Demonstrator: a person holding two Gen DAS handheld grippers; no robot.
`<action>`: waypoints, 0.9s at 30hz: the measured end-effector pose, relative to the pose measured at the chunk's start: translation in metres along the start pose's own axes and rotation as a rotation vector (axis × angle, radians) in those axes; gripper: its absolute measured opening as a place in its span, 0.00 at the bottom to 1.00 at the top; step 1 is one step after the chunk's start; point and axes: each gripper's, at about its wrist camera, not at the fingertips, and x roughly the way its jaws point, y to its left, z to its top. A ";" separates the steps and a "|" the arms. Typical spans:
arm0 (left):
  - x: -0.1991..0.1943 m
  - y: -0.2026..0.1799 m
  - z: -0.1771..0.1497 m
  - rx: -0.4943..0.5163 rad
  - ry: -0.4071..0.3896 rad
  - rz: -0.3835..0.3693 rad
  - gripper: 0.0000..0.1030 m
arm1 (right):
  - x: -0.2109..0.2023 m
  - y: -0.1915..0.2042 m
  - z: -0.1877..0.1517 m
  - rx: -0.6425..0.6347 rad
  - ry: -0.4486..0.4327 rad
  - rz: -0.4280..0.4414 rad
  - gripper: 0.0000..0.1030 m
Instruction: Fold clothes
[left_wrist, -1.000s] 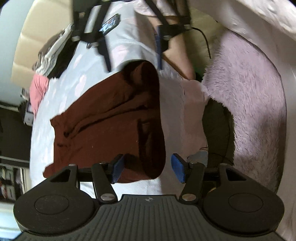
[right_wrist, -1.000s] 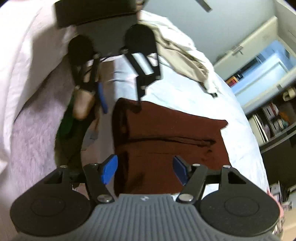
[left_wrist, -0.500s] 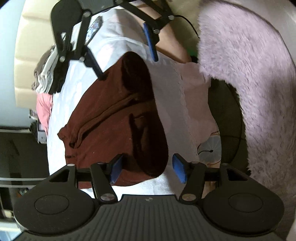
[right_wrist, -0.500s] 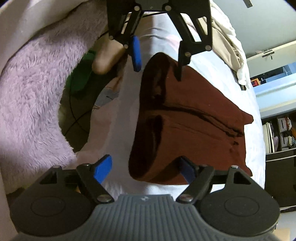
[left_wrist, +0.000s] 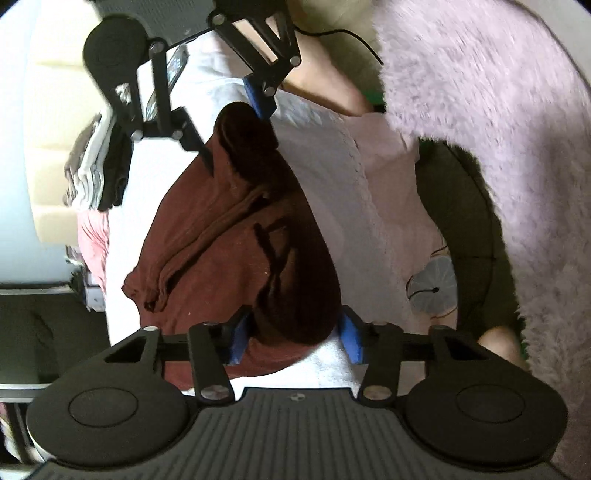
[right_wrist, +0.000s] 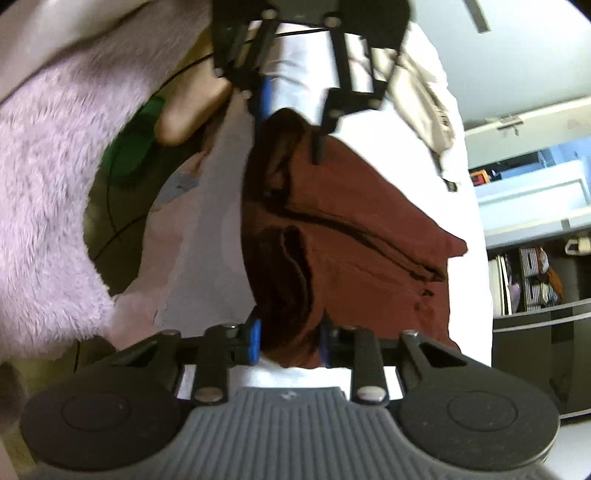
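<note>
A dark red garment (left_wrist: 236, 240) lies folded on the white bed sheet (left_wrist: 332, 177); it also shows in the right wrist view (right_wrist: 351, 236). My left gripper (left_wrist: 293, 339) is open, its blue pads on either side of the garment's near thick folded edge. My right gripper (right_wrist: 288, 341) has narrowed around the opposite end of the same folded edge, blue pads against the cloth. Each gripper appears at the top of the other's view, left gripper (right_wrist: 291, 107) and right gripper (left_wrist: 236, 122).
A fluffy lilac blanket (left_wrist: 498, 110) lies to one side, with a dark gap and cable (left_wrist: 461, 221) beside the bed. A stack of folded clothes (left_wrist: 96, 166) sits at the far side. Beige clothing (right_wrist: 424, 85) lies on the bed. Shelves (right_wrist: 535, 280) stand beyond.
Both grippers have moved in onto the garment's folded edge from opposite ends. My right gripper's jaws have narrowed onto the cloth. The left jaws stay wide.
</note>
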 end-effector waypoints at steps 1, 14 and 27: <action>-0.002 0.003 0.000 -0.019 -0.001 -0.013 0.39 | -0.004 -0.005 -0.001 0.029 -0.006 0.000 0.30; -0.051 0.077 -0.016 -0.370 -0.043 -0.113 0.14 | -0.056 -0.071 -0.009 0.284 -0.085 0.054 0.26; -0.126 0.102 -0.014 -0.486 -0.127 -0.334 0.14 | -0.117 -0.087 -0.002 0.338 -0.132 0.200 0.26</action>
